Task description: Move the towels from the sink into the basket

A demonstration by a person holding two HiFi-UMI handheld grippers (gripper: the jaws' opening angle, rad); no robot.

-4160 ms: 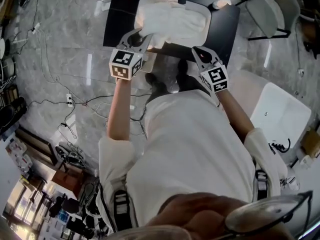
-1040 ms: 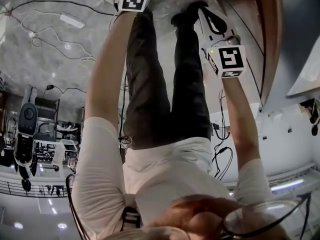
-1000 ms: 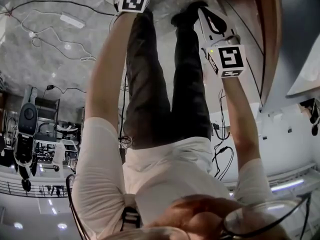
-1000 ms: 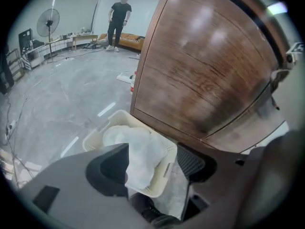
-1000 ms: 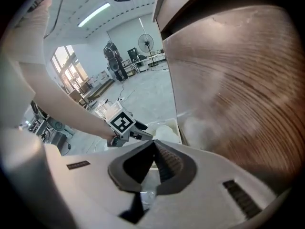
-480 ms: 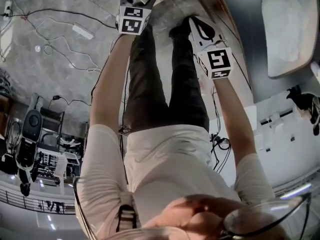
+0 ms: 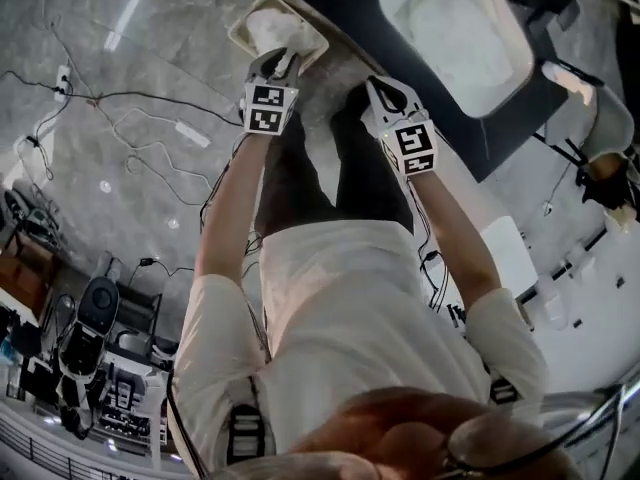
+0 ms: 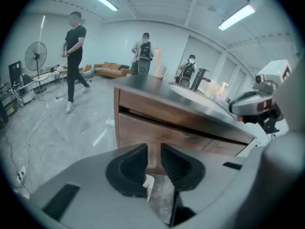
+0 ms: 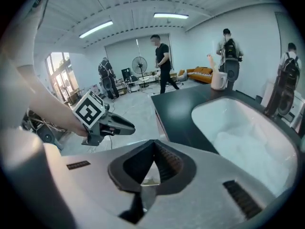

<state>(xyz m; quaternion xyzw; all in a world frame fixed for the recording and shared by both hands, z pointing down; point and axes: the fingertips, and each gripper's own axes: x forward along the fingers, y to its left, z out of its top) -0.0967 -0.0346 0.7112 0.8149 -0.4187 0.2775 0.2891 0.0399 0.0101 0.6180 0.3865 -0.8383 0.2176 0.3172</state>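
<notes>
A white towel lies in the cream basket on the floor beside the cabinet. More white towel rests in the white sink. My left gripper hangs just above the basket. Its jaws have just been closing and stand a narrow gap apart with nothing between them. My right gripper is held beside it near the counter edge, jaws shut and empty.
The sink sits in a dark countertop on a wooden cabinet with a black faucet. Cables trail over the marble floor. Several people and a fan stand farther back.
Both grippers have risen from low near the floor. The head view has swung so the basket and the sink now show. The left gripper has come away from the towel in the basket.
</notes>
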